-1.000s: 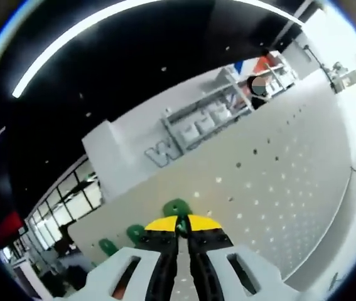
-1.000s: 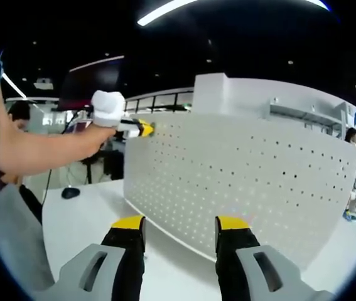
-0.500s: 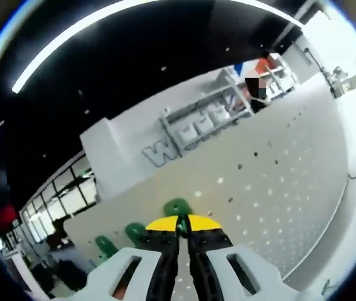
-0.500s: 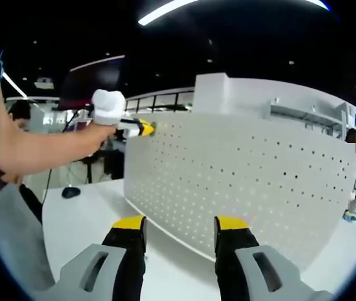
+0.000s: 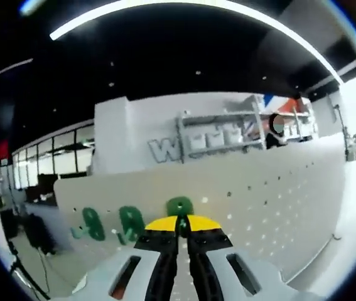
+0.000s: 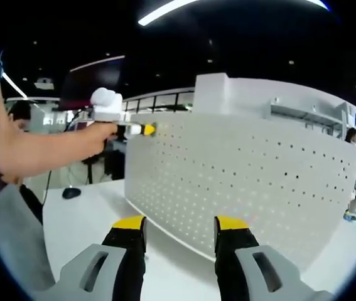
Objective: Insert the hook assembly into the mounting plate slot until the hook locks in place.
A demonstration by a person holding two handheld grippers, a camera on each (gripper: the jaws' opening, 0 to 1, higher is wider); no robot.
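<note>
Up close in the left gripper view, the left gripper (image 5: 182,224) has its yellow-tipped black jaws pressed together at 6 o'clock, pinching the stem of a green plastic hook piece (image 5: 179,207) whose rounded head pokes up just past the tips. The head sits against the face of the white perforated metal mounting plate (image 5: 272,188), which runs from 9 o'clock across to 3 o'clock. Whether the hook has seated in a hole cannot be told; the jaws cover the joint.

Two more green hooks (image 5: 131,221) (image 5: 91,222) hang on the same plate toward 8 o'clock, side by side, apart from the held one.

Background at 12 to 2 o'clock: grey shelving rack (image 5: 228,128) against a white wall, with large grey letters below it.

In the right gripper view, the right gripper (image 6: 179,229) is spread wide, nothing between its jaws, hovering over the white tabletop (image 6: 83,213) at 6 o'clock. The plate (image 6: 253,182) stands upright on that tabletop, filling 10 to 3 o'clock. At 10 o'clock the person's bare forearm (image 6: 46,147) reaches in, carrying the left gripper (image 6: 141,130), whose yellow tip touches the plate's upper left corner. Black computer mouse (image 6: 71,192) lies on the table at 9 o'clock, well apart from the plate.
</note>
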